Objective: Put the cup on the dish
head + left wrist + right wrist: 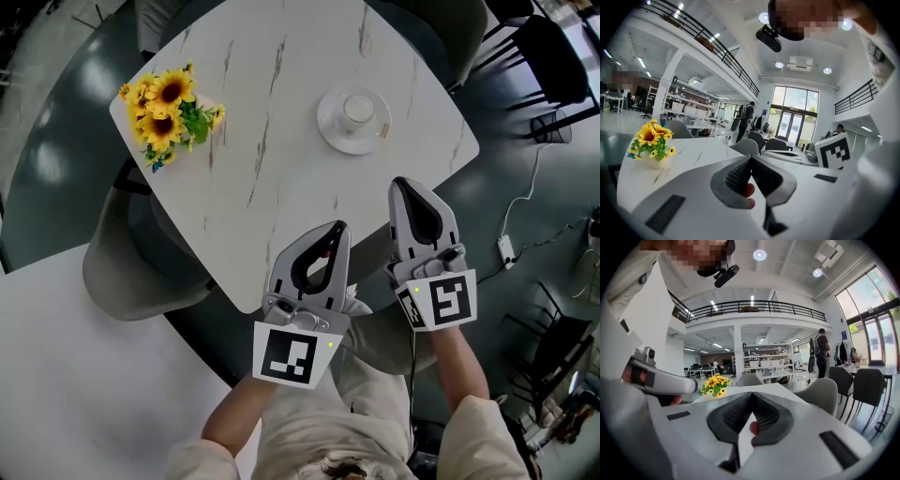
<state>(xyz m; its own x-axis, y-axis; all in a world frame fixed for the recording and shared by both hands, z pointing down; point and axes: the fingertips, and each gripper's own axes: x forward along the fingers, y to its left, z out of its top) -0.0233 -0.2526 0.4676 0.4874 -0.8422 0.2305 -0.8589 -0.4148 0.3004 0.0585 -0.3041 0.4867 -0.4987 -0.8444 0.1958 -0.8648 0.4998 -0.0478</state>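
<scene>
Only markings: a black-and-white square marker on each gripper's cube, no legible text. One cup (pixel 357 111) stands upright in the middle of one white dish (pixel 330 129), on the far right part of the marble tabletop (pixel 272 178), close to its right edge. One bunch of sunflowers (pixel 167 111) sits at the far left corner, well apart from the dish. Two grippers: left gripper (pixel 340 226) and right gripper (pixel 401 181) hang over the near edge, both with jaws closed tip to tip and nothing between them. Bare marble lies open between the grippers and the dish. One grey chair (pixel 131 272) is tucked at the left edge; one black chair (pixel 553 56) stands off to the right.
</scene>
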